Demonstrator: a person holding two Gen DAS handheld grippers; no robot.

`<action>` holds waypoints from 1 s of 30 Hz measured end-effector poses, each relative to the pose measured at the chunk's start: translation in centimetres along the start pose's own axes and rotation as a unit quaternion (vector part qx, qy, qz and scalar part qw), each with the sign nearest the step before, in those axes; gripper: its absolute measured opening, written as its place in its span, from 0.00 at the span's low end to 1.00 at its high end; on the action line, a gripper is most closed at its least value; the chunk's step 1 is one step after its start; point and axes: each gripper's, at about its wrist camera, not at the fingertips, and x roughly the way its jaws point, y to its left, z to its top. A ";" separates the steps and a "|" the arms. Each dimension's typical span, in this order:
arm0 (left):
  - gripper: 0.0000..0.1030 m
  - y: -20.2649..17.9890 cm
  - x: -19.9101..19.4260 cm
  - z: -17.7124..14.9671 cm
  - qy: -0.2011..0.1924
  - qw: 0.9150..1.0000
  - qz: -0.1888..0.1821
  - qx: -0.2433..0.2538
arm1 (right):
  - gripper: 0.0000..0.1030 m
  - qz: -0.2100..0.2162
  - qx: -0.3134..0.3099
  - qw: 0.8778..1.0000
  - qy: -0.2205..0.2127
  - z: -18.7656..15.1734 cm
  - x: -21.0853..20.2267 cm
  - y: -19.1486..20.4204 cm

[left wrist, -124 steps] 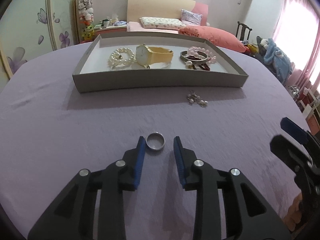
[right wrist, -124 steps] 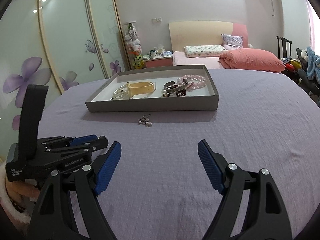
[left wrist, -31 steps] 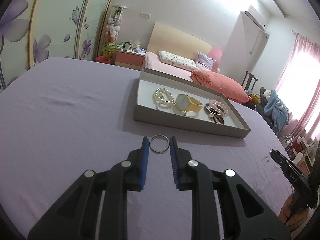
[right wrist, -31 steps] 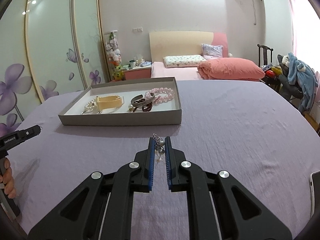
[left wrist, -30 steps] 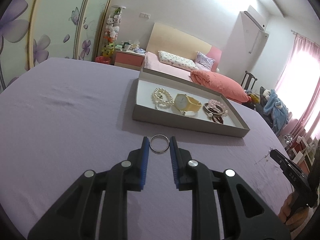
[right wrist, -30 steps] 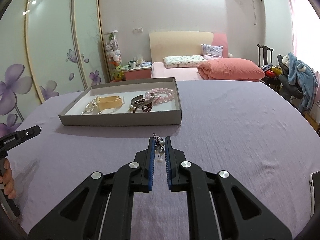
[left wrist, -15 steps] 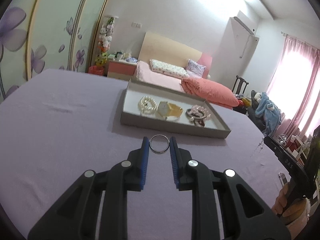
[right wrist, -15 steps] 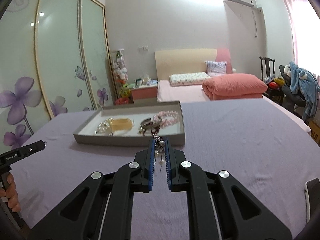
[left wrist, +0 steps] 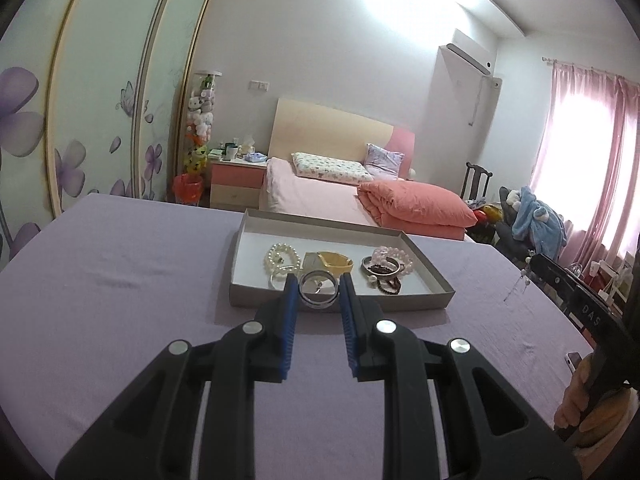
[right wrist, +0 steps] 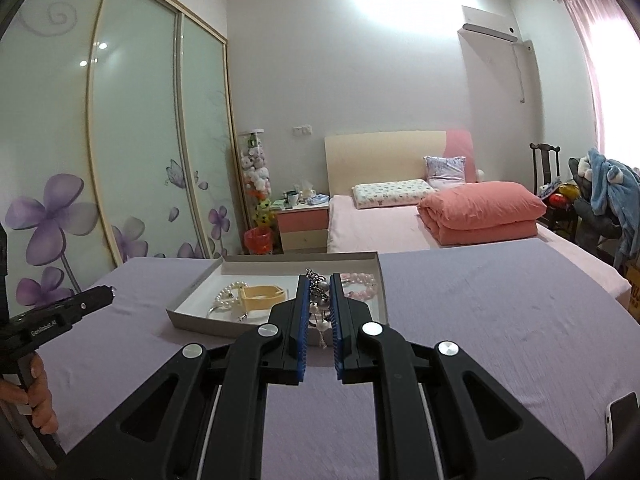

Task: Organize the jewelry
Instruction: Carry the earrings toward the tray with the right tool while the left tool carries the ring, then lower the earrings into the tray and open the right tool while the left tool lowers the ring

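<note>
My left gripper (left wrist: 319,289) is shut on a silver ring (left wrist: 318,293) and holds it in the air just in front of the grey jewelry tray (left wrist: 436,289). My right gripper (right wrist: 319,285) is shut on a beaded earring (right wrist: 317,279) that dangles between the blue pads, raised over the tray's (right wrist: 188,311) near right edge. The tray holds a pearl bracelet (left wrist: 282,258), a yellow watch (left wrist: 334,261), a pink bead bracelet (left wrist: 394,258) and dark bangles (left wrist: 380,269). The right gripper also shows in the left wrist view (left wrist: 536,266).
The tray sits on a round table with a purple cloth (left wrist: 112,280). A bed with pink bedding (right wrist: 480,204), a nightstand (right wrist: 304,228) and glass wardrobe doors (right wrist: 132,152) stand behind. A phone (right wrist: 622,420) lies at the table's right edge.
Both grippers have lifted higher and moved toward the tray with their pieces. The ring and the earring now appear over the tray's near edge instead of over the cloth.
</note>
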 end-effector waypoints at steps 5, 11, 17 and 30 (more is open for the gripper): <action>0.21 -0.1 0.7 0.4 -0.001 1.000 0.003 0.005 | 0.11 0.003 -0.001 1.000 -0.003 0.4 0.5 0.2; 0.21 0.1 2.1 1.9 -0.013 1.000 0.011 0.012 | 0.11 0.003 -0.012 1.000 -0.017 1.7 2.1 0.4; 0.21 0.2 4.5 4.6 -0.030 0.999 0.016 0.013 | 0.11 0.004 -0.020 0.999 -0.034 3.9 4.6 0.5; 0.21 -0.5 12.3 7.3 -0.028 0.999 0.021 0.026 | 0.11 0.015 -0.008 1.000 -0.013 3.9 12.1 0.6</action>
